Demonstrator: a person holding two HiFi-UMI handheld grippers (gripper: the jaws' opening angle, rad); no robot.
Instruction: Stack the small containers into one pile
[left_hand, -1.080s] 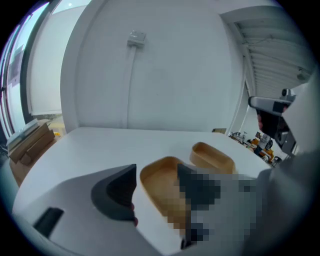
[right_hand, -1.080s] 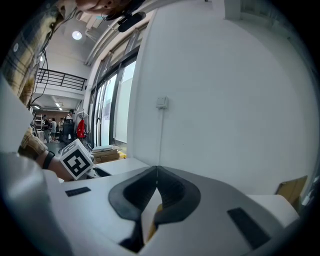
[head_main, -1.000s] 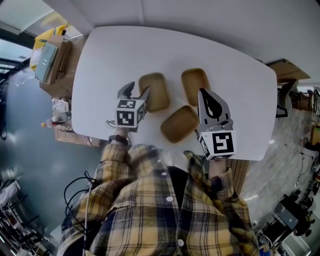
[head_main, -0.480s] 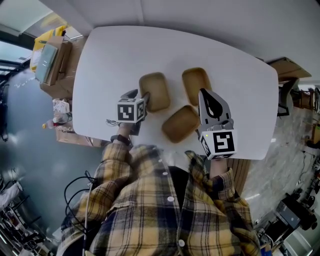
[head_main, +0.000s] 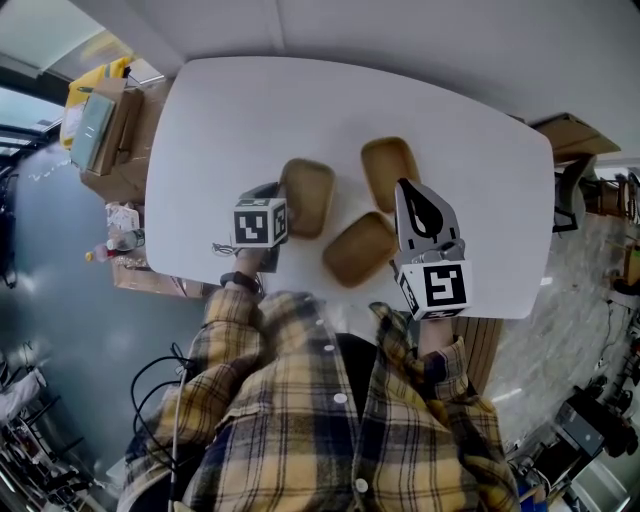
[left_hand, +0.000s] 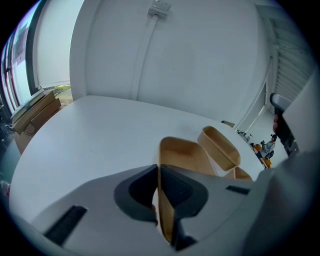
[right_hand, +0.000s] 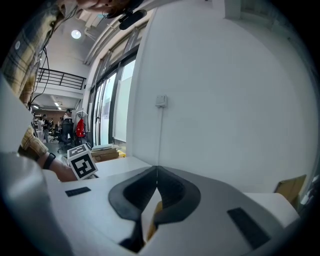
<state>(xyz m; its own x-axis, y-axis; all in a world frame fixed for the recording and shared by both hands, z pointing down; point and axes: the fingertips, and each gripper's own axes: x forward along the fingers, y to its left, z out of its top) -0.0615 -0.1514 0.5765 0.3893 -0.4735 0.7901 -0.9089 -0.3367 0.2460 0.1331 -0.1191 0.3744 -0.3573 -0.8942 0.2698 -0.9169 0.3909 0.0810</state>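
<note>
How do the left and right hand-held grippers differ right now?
The left hand-held gripper has just closed its jaws on a side wall of the left container; the right hand-held gripper is shut on nothing. The left one is angled down at the table; the right one is held more level, over the near container and far container. Both have their jaws together.

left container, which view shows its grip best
The left gripper view: the left gripper just closed its jaws on the rim of the left container. Head view shows it from above, but the cube hides the grip. Right gripper view misses it.
</note>
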